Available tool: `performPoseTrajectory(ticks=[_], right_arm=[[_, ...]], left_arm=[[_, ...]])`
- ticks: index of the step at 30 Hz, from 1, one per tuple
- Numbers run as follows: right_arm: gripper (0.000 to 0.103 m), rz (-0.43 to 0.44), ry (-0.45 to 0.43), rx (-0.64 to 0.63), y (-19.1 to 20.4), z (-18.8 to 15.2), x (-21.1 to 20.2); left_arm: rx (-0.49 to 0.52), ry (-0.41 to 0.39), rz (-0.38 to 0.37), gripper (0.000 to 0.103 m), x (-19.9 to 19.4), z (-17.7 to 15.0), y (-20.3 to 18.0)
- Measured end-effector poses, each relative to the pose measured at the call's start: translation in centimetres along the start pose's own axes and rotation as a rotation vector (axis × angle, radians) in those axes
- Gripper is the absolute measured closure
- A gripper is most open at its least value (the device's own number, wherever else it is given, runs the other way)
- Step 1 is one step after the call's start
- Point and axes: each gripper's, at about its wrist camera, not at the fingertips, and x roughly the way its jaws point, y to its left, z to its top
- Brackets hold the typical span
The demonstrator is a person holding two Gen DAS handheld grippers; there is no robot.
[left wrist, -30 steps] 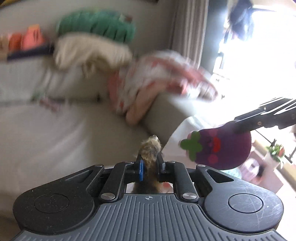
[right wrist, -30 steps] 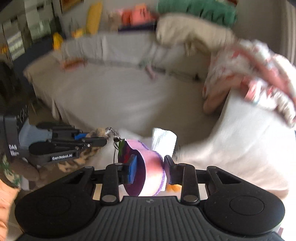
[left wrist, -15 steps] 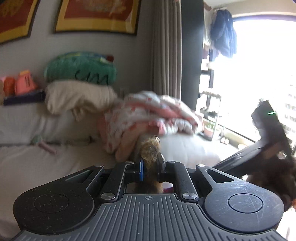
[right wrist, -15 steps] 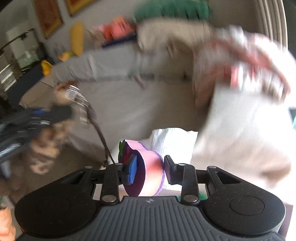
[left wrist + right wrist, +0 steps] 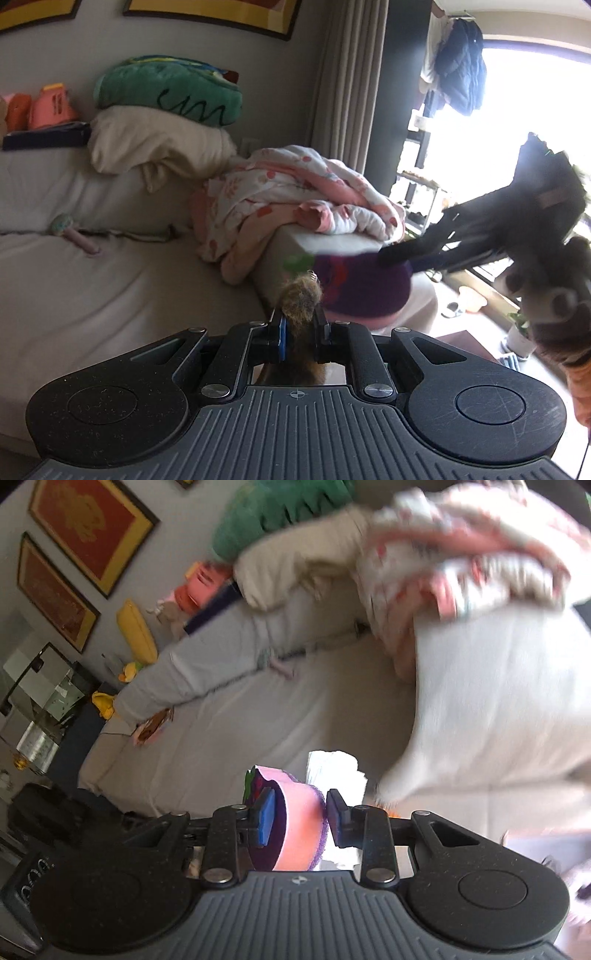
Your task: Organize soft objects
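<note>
A: The left gripper (image 5: 299,332) is clamped tight on a brown furry toy (image 5: 301,301), its long axis running straight out along the fingers, the tuft end forward over the sofa (image 5: 92,295).

B: And the right gripper (image 5: 297,812)?

A: Its pads pinch a purple plush (image 5: 295,812) across its thickness. Seen from the left wrist, the plush (image 5: 364,284) lies level, green leaf end toward the seat, just in front of the armrest (image 5: 332,242).

B: Room to move?

A: The seat cushion is mostly bare; a small pink toy (image 5: 75,234) lies near the backrest. A pink-and-white blanket (image 5: 295,195) is heaped over the armrest and corner. A cream pillow (image 5: 159,147) with a green cushion (image 5: 170,90) on it sits atop the backrest.

B: Any bins or baskets?

A: None can be made out; the right view is blurred.
</note>
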Motion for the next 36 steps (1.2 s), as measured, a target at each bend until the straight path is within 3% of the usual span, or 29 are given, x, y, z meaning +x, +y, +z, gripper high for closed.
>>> performPoseTrajectory(ticks=[6,10,14,17,21,27,33,34,36], right_arm=[[0.073,0.055,0.007,0.066,-0.5,-0.2,1.1],[0.073,-0.073,0.058,0.072,-1.9,-2.1,5.3],[0.073,-0.128,0.146,0.135,-4.4,-3.6,8.5],[0.073,-0.268,0.128,-0.001,-3.6,-4.6,9.8],[0.073,-0.357,0.104,-0.244,-0.5,-6.3,9.7],[0.073,-0.322,0.033,-0.531,2.2,-12.6,4.2],[0.073,-0.327,0.100,-0.780,3.2,-20.4,2.0],[0.072,-0.298,0.125,-0.788,3.1,-21.1,1.6],[0.057,-0.228,0.161,-0.764,3.0,-21.7,0.8]], left_arm=[[0.041,0.019,0.031,0.088,0.9,-0.4,-0.8],[0.031,0.031,0.033,0.088,0.4,-1.1,-0.4],[0.008,0.030,0.060,0.088,0.2,-1.7,0.5],[-0.031,0.043,0.077,0.088,0.6,-2.4,1.5],[-0.067,0.041,0.088,0.088,0.4,-3.7,2.6],[-0.163,0.004,0.066,0.088,-1.3,-6.0,3.9],[-0.202,-0.002,0.036,0.088,-2.2,-7.7,3.4],[-0.199,-0.001,0.033,0.088,-2.3,-8.0,3.2],[-0.187,-0.005,0.031,0.088,-2.7,-8.3,2.5]])
